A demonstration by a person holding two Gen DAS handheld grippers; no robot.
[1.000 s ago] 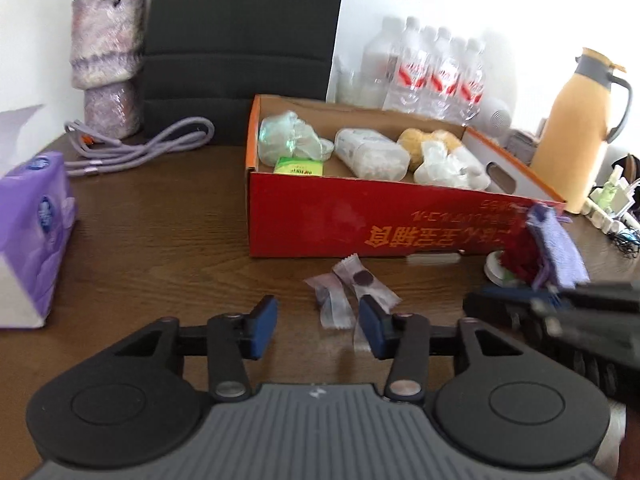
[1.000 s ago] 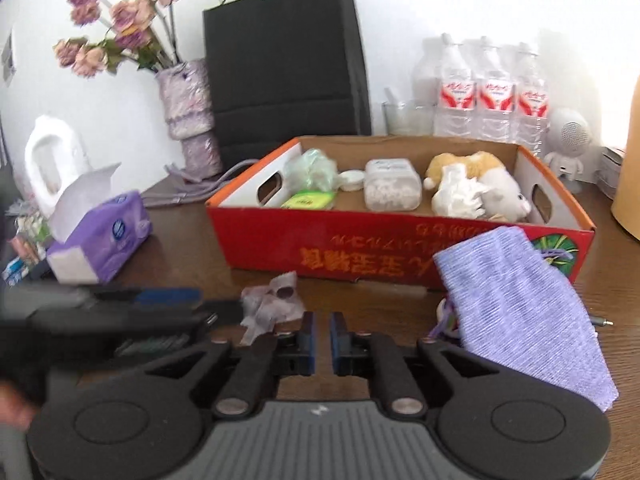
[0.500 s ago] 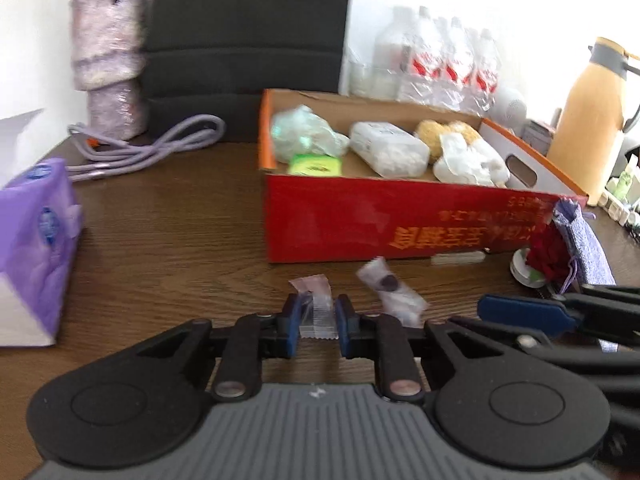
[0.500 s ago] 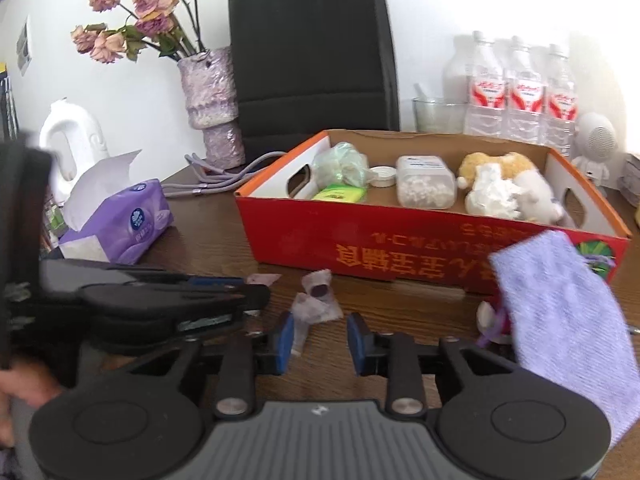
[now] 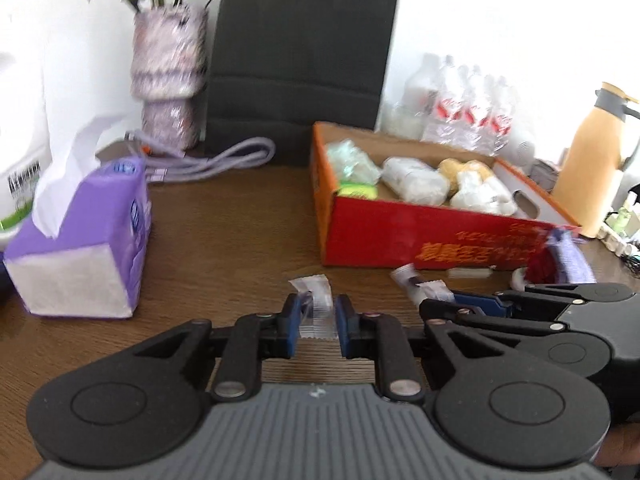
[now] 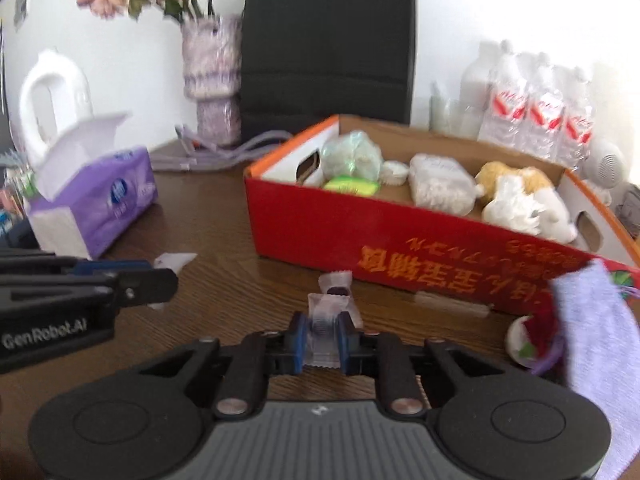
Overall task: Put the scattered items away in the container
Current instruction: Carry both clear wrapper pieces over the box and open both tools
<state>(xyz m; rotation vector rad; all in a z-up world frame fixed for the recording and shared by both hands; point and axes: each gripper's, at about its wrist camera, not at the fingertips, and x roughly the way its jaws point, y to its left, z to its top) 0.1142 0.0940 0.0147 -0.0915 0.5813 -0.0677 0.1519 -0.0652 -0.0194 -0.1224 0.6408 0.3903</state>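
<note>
Tabletop (image 6: 208,288): dark brown wood grain. Box (image 6: 320,232): red, orange rim, gold print. Tissue pack (image 6: 100,208): purple and white. Pouch (image 6: 592,320): lilac knit. Bag (image 6: 328,40): black. Jug (image 5: 592,168): tan, grey lid. Fingers (image 6: 298,336): blue pads, black links.

The brown wooden surface (image 6: 224,280) carried a red cardboard box (image 6: 360,240), a purple tissue box (image 6: 96,212), a vase (image 6: 212,80), coiled lilac cable (image 5: 224,160), water bottles (image 6: 536,116) and an orange flask (image 5: 592,168).

We see bare desk (image 5: 224,248) ahead at 12 o'clock; the tissue box (image 5: 86,240) blocks 10 o'clock, the red box (image 5: 420,232) blocks 2 o'clock.
</note>
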